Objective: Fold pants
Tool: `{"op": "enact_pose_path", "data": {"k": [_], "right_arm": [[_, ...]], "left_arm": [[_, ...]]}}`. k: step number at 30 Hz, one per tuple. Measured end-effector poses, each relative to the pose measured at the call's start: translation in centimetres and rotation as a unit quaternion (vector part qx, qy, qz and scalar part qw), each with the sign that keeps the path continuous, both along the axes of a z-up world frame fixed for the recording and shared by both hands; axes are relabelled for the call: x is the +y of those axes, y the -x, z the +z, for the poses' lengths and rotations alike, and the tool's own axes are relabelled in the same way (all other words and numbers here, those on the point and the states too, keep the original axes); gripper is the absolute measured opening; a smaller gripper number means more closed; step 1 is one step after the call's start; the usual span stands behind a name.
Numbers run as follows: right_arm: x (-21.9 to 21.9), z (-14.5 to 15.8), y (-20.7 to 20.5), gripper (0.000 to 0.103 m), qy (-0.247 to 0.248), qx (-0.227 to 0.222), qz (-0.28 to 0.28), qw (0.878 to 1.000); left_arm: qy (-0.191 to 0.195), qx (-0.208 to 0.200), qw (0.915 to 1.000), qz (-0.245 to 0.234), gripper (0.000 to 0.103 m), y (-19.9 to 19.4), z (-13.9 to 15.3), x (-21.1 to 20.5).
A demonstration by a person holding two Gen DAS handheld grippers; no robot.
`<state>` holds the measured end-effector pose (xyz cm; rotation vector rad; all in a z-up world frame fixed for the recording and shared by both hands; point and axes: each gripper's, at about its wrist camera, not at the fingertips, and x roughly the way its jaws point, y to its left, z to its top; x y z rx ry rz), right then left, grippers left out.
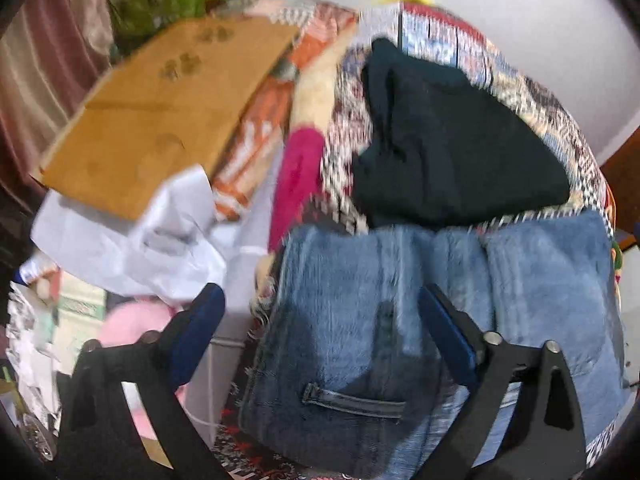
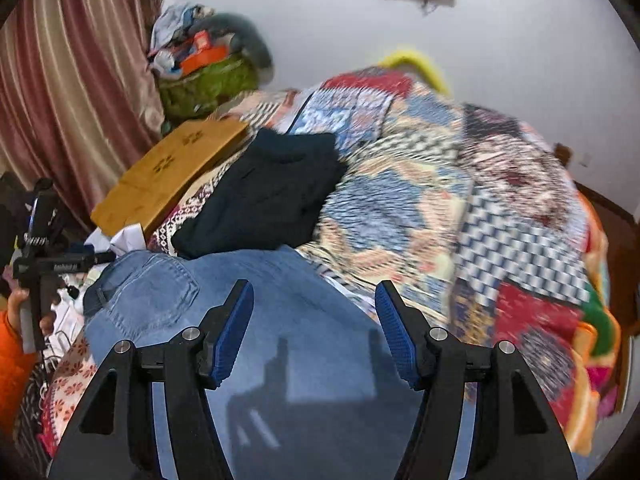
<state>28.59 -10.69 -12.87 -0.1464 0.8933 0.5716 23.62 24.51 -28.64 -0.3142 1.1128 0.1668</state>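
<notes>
The light blue denim pants (image 1: 420, 312) lie folded on the bed's multicoloured patchwork quilt (image 2: 460, 200), at its near edge. All places here are given from these pants.

In the left wrist view the left gripper (image 1: 320, 316) hangs above the pants' left edge with its 2 blue-padded fingers (image 1: 200, 332) spread wide and nothing between them; 1 finger is over the clutter beside the bed, the other over the denim. A belt loop and a pocket seam show on the near part of the pants, though motion blur softens the weave.

In the right wrist view the right gripper (image 2: 316, 328) is over the pants, its fingers (image 2: 394, 332) apart and released, holding nothing; its shadow falls on the cloth below. The near end of the pants is cut off by the frame.

Just beyond the pants sits a folded dark navy garment (image 1: 452, 144), touching or nearly touching their far edge; blur hides which. To the far left of the pants lies a flat tan cardboard sheet with paw prints (image 1: 160, 112), its near corner covered by crumpled white plastic (image 1: 160, 240). The quilt's pattern is smeared by motion.

At the left rim of the right wrist view, an orange sleeve (image 2: 12, 356) and part of a hand (image 2: 18, 300) grip the other tool, mostly cut off.
</notes>
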Motion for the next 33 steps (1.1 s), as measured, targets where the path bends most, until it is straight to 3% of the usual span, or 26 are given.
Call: {"op": "enact_pose_path", "data": {"k": [3, 4, 7, 8, 9, 10, 11, 12, 13, 14, 18, 23, 26, 31, 33], "right_arm": [[2.2, -1.7, -2.0, 0.059, 0.008, 0.023, 0.014, 1.000], [2.8, -2.5, -2.8, 0.059, 0.011, 0.031, 0.015, 0.999], [4.0, -4.1, -4.4, 0.059, 0.019, 0.056, 0.019, 0.998], [4.2, -4.7, -4.8, 0.058, 0.015, 0.070, 0.022, 0.997], [4.3, -4.9, -5.0, 0.055, 0.006, 0.083, 0.026, 0.996], [4.4, -5.1, -5.1, 0.045, -0.006, 0.096, 0.029, 0.995], [4.5, -5.3, -5.0, 0.040, -0.016, 0.104, 0.030, 0.994], [4.7, -5.2, -4.9, 0.036, -0.018, 0.102, 0.033, 0.994], [4.8, -5.1, -4.5, 0.021, -0.031, 0.109, 0.047, 0.993], [4.8, -5.0, -4.4, 0.020, -0.037, 0.117, 0.049, 0.991], [4.8, -4.3, -3.0, 0.013, -0.031, 0.075, 0.046, 0.996], [5.4, -2.1, -0.9, 0.005, -0.025, -0.013, 0.042, 0.999], [6.0, -1.8, -1.7, 0.000, -0.014, -0.045, 0.026, 0.999], [5.1, -1.0, -3.6, 0.001, -0.029, 0.000, 0.015, 0.999], [4.4, 0.1, -2.6, 0.004, -0.022, 0.004, 0.028, 0.999]], "left_arm": [[0.029, 0.030, 0.9990, -0.014, 0.076, 0.2, -2.6, -0.2], [0.040, 0.034, 0.9985, -0.015, 0.075, 0.4, -3.1, -0.4], [0.013, 0.018, 0.9996, -0.015, 0.069, 1.2, -3.0, -1.3], [0.010, 0.011, 0.9998, -0.016, 0.059, 1.4, -2.7, -1.7], [0.011, 0.005, 0.9997, -0.021, 0.046, 1.7, -2.5, -2.2], [0.001, 0.005, 0.9998, -0.021, 0.042, 1.8, -2.4, -2.5], [-0.023, 0.005, 0.9996, -0.018, 0.033, 2.0, -2.3, -3.0], [-0.045, 0.005, 0.9988, -0.018, 0.032, 2.2, -2.3, -3.4], [-0.057, 0.002, 0.9982, -0.020, 0.031, 2.4, -2.2, -3.8], [-0.065, 0.000, 0.9977, -0.020, 0.030, 2.6, -2.2, -4.0], [-0.094, -0.007, 0.9954, -0.014, 0.029, 3.3, -1.9, -4.2], [-0.157, -0.003, 0.9875, -0.017, 0.029, 3.9, -2.2, -3.7], [-0.135, 0.003, 0.9908, -0.017, 0.029, 3.7, -2.3, -2.9], [-0.100, -0.004, 0.9950, -0.006, 0.032, 4.4, 0.1, -1.9], [-0.075, -0.004, 0.9971, 0.007, 0.039, 5.3, 1.3, -1.1]]}}
